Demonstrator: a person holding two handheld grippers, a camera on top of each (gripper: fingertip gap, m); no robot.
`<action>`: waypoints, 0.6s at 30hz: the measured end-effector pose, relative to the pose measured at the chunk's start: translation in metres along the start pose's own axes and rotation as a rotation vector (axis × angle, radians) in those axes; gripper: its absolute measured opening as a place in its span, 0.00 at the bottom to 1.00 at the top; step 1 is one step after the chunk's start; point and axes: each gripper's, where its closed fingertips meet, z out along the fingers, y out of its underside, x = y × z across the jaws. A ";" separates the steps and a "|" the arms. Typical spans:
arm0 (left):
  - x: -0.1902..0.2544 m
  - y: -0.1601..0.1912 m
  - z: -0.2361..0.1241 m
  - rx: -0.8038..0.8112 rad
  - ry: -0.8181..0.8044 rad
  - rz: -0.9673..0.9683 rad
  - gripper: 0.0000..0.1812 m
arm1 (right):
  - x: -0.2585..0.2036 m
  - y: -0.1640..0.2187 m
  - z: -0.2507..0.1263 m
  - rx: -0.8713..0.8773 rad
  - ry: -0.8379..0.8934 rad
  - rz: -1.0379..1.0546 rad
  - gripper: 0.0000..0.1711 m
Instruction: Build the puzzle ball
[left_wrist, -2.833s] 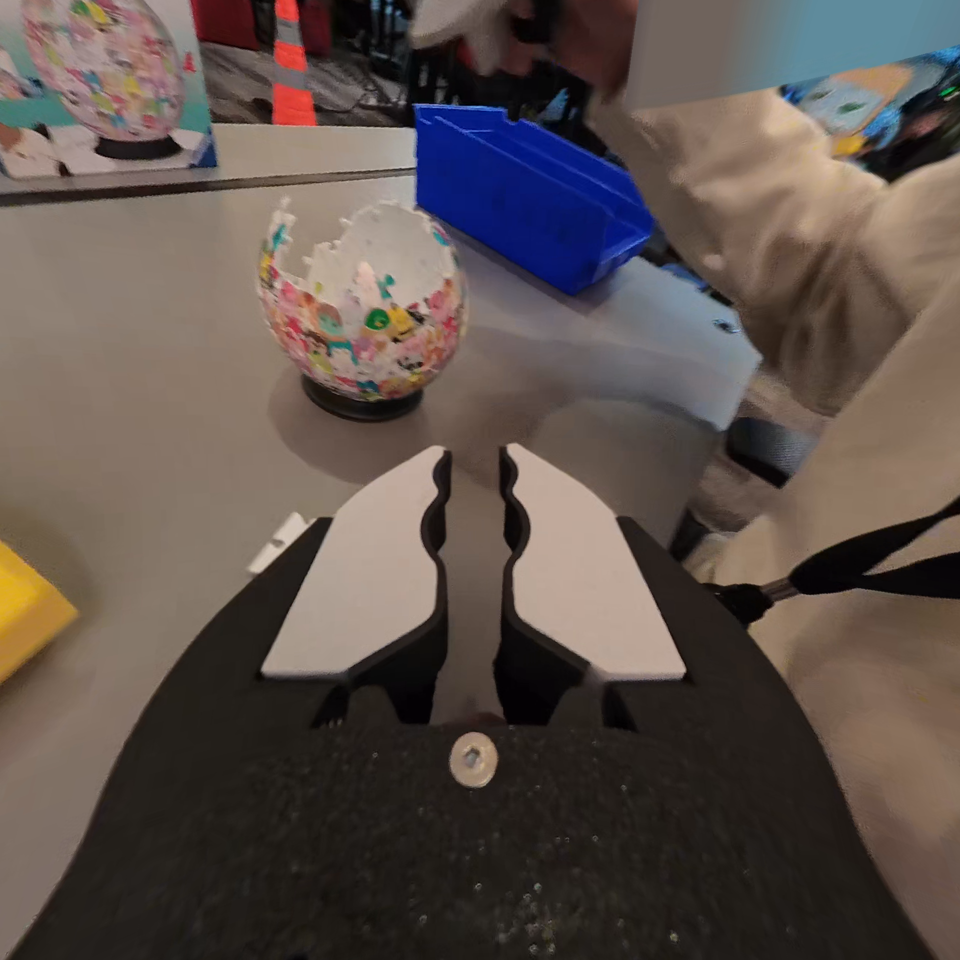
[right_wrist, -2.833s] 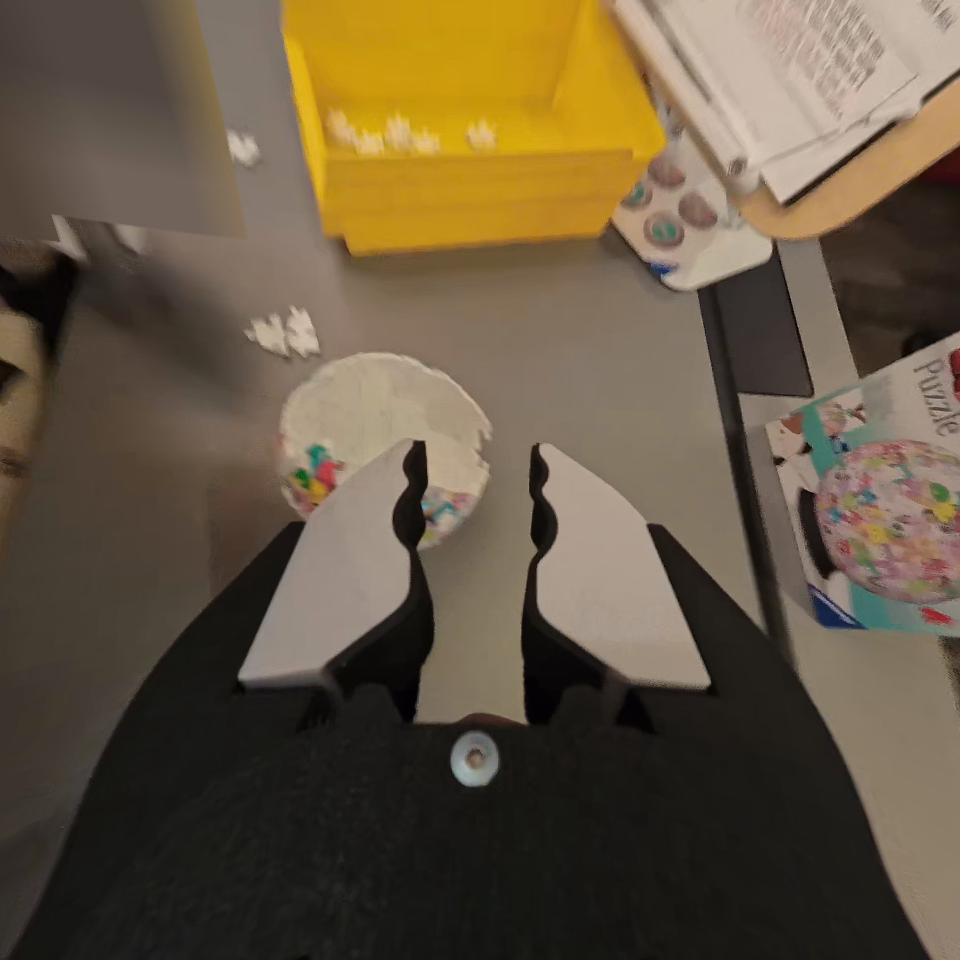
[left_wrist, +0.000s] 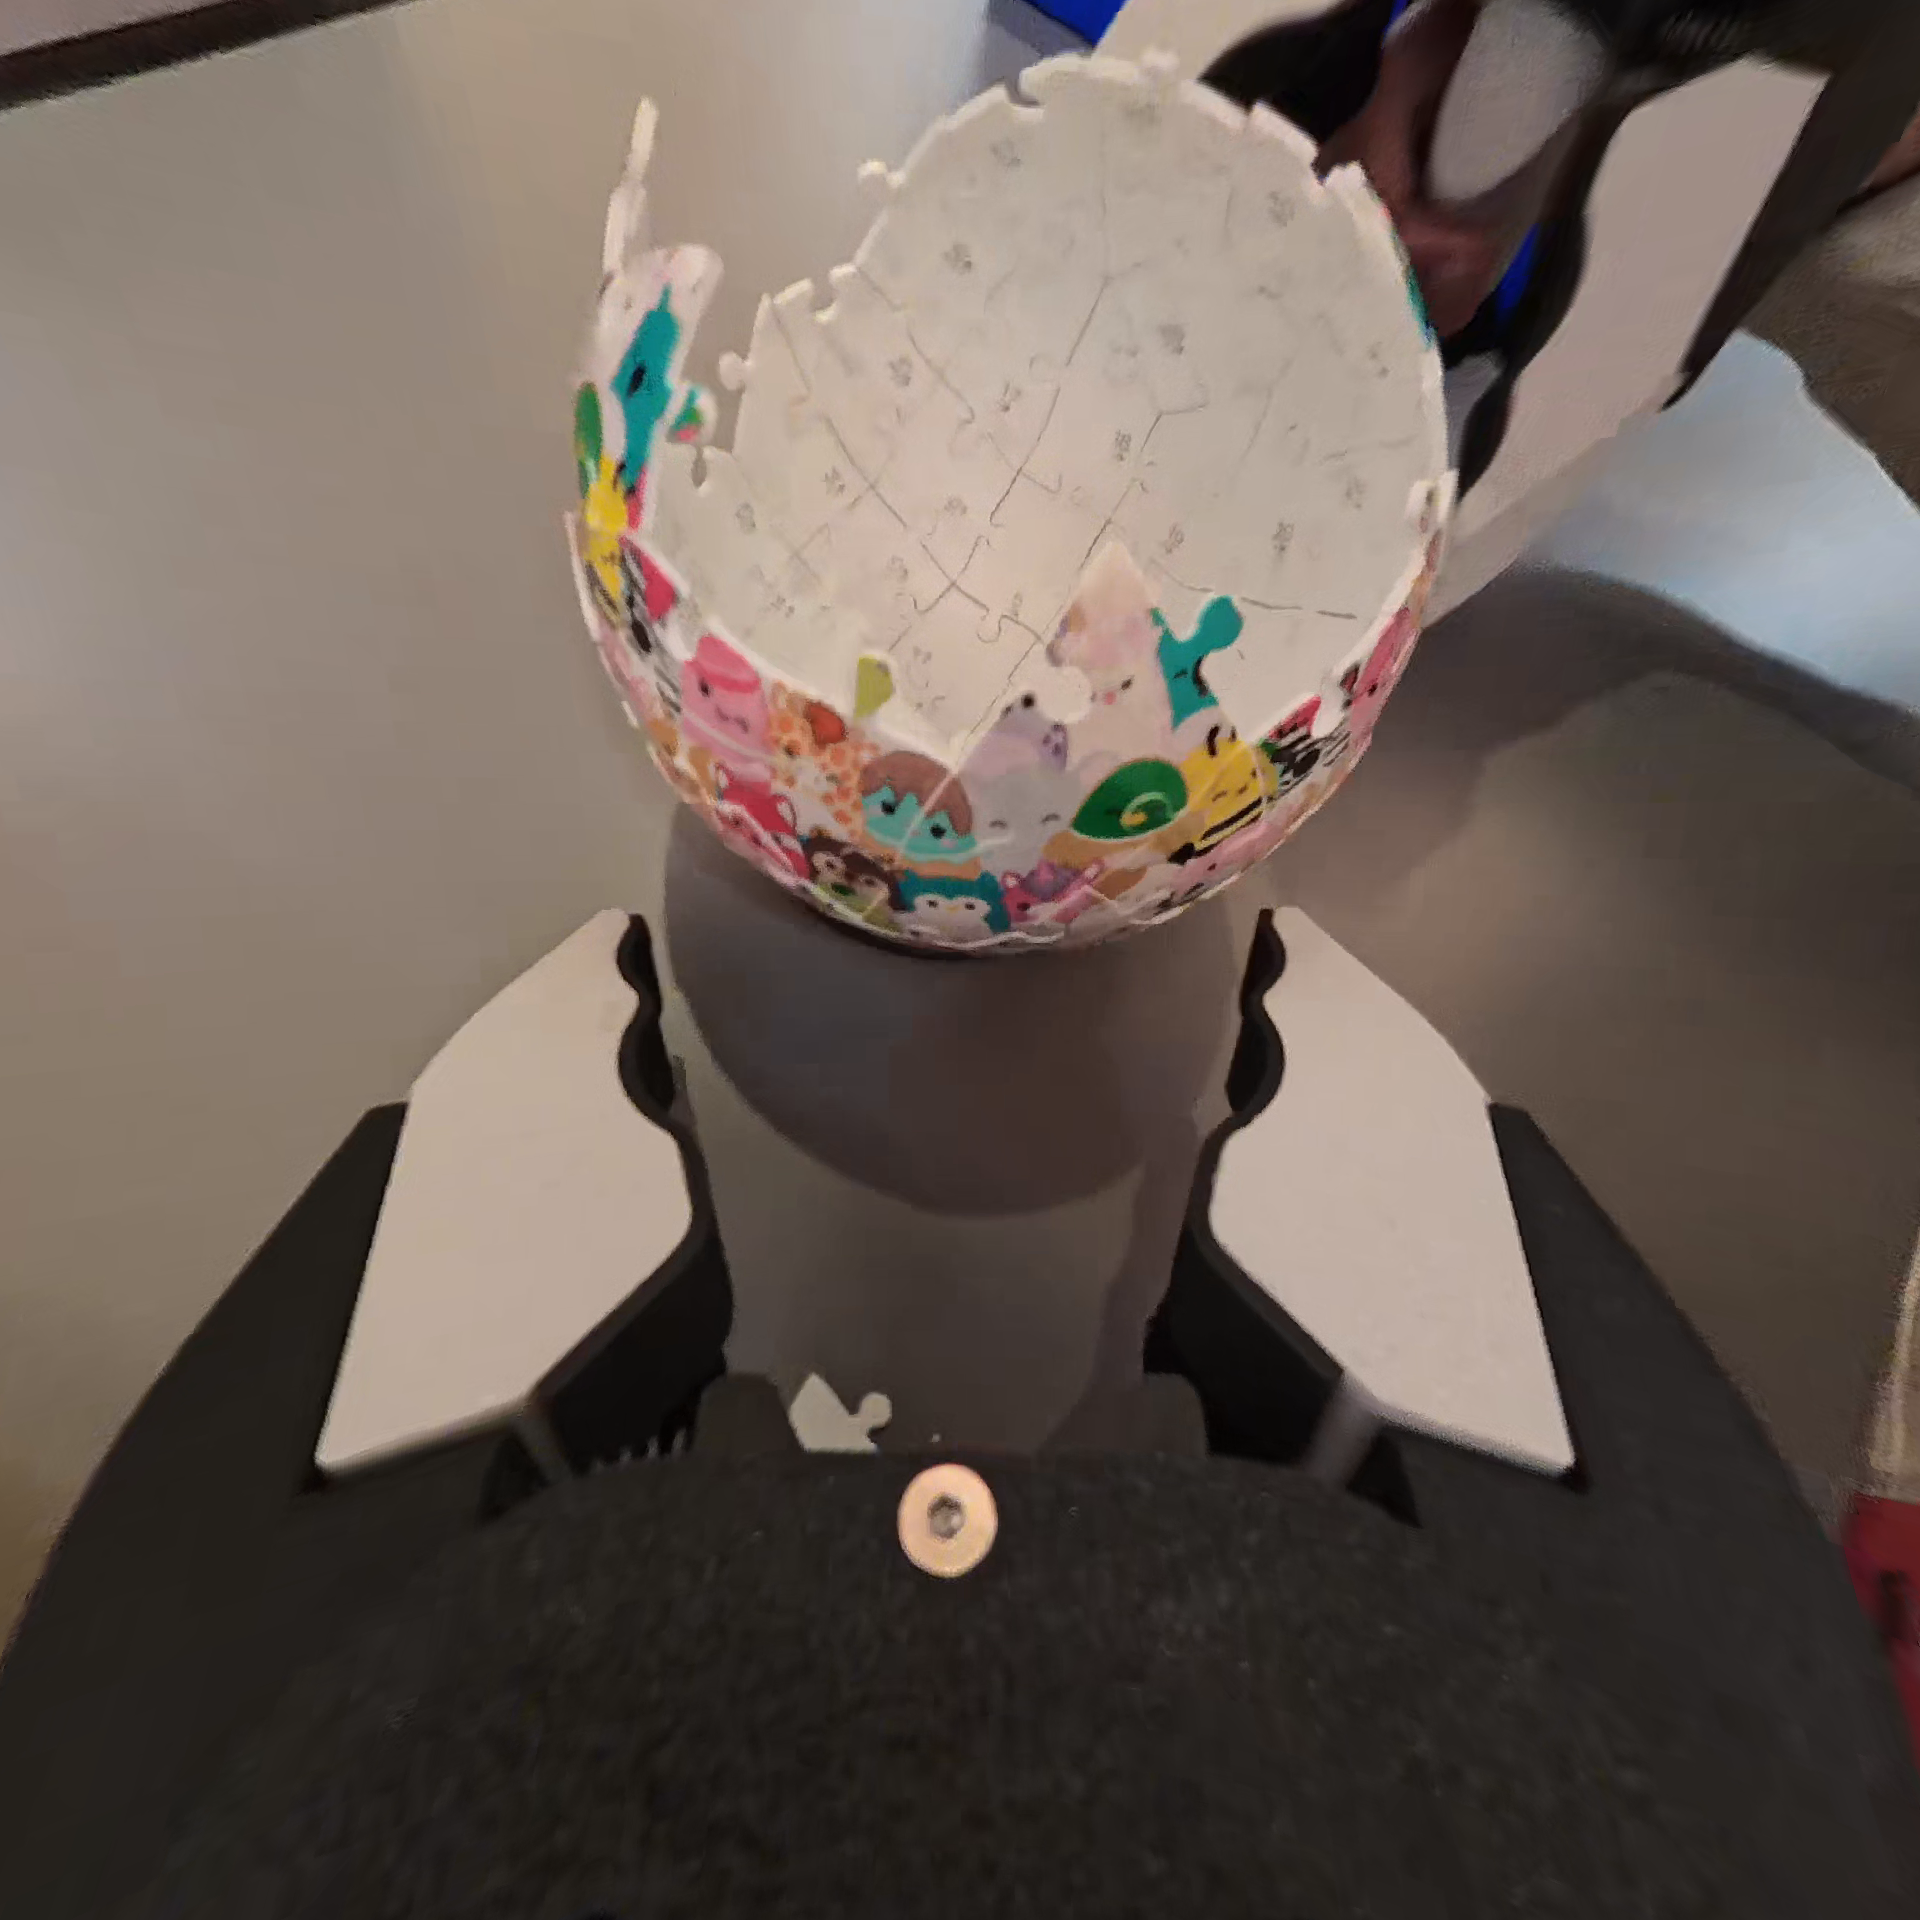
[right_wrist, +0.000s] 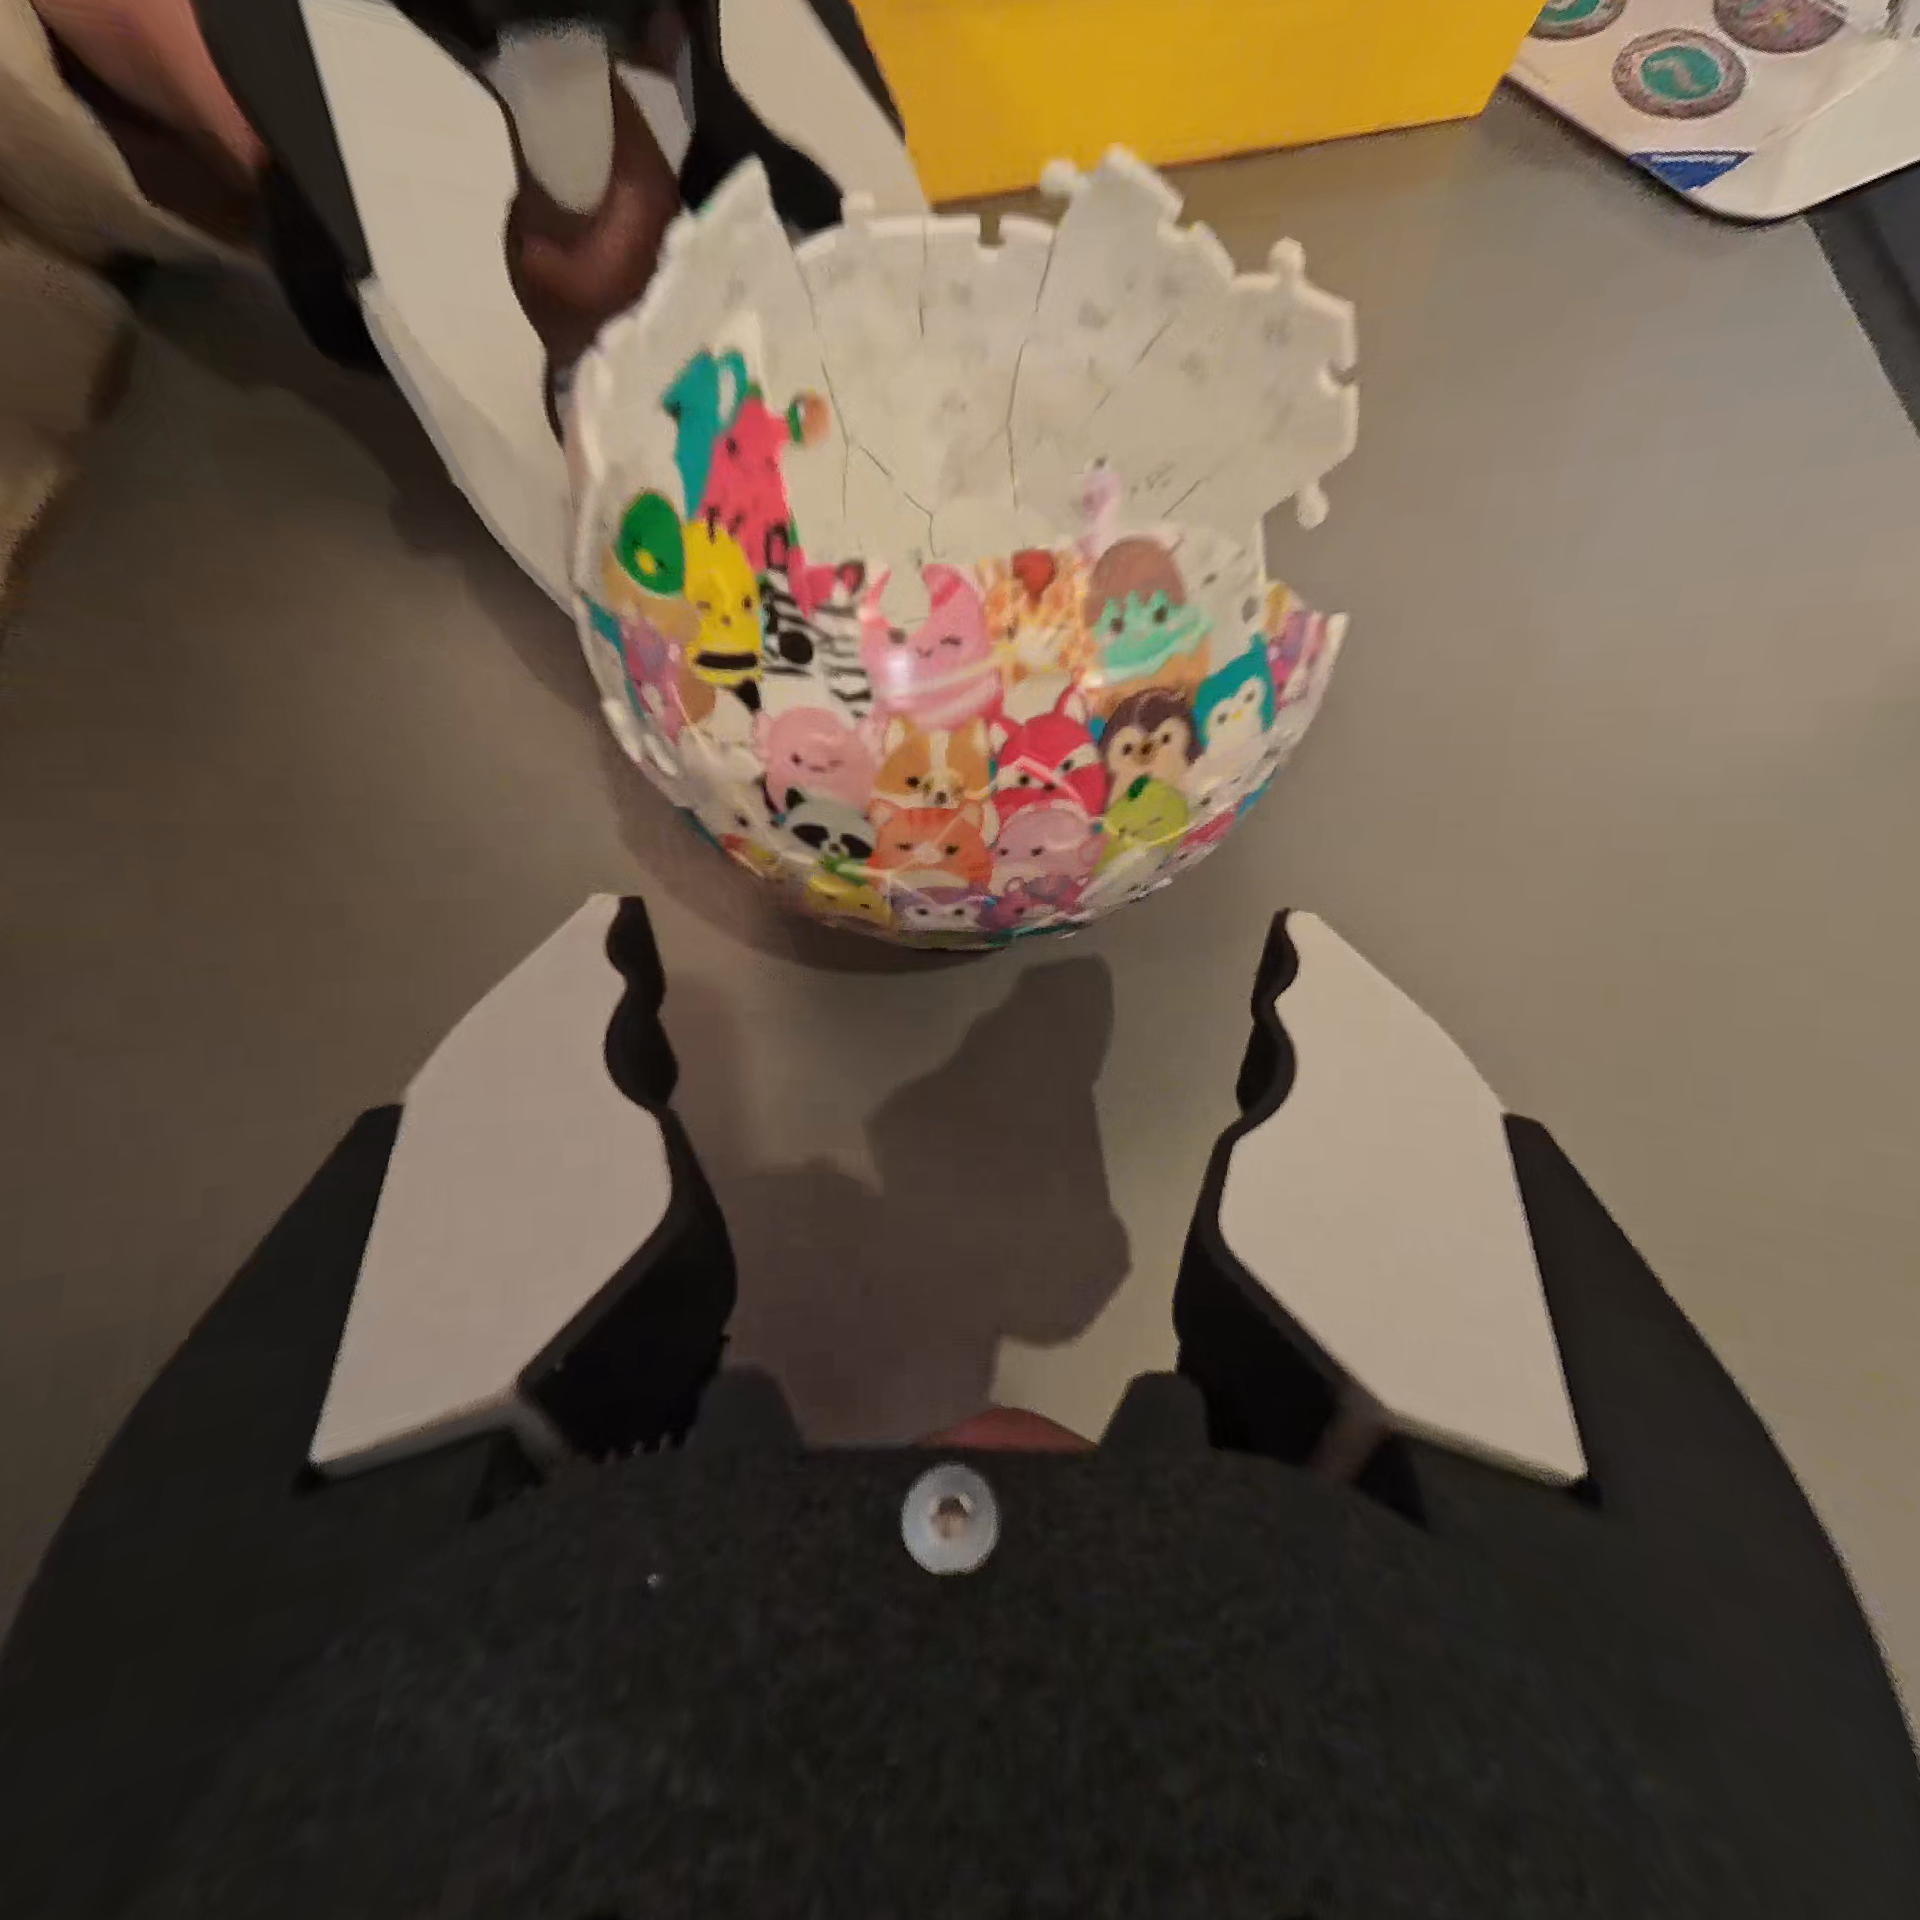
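Standing between both gaping tongs (left_wrist: 945, 935) (right_wrist: 951, 925), untouched: half-built puzzle ball (left_wrist: 997, 582).

Puzzle ball (left_wrist: 997, 582): part-built hollow shell, open at the top, sitting upright on the grey table (left_wrist: 260, 623). Outside printed with bright cartoon animals in pink, yellow, green and teal; inside plain white with faint marks on each piece. Rim jagged, with tabs and gaps; one wall stands much taller than the other. Base hidden under its curve. Loose white piece (left_wrist: 836, 1413) lies on the table nearby, apart from it.
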 end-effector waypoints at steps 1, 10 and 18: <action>0.000 -0.001 0.001 -0.007 0.005 0.031 0.58 | -0.001 0.001 0.006 0.005 0.004 0.001 0.63; 0.011 0.005 0.005 -0.054 0.057 0.041 0.53 | 0.022 -0.039 -0.056 0.000 -0.002 0.083 0.44; 0.012 -0.005 0.002 -0.027 0.026 -0.055 0.56 | 0.021 -0.063 -0.050 -0.036 -0.164 0.046 0.45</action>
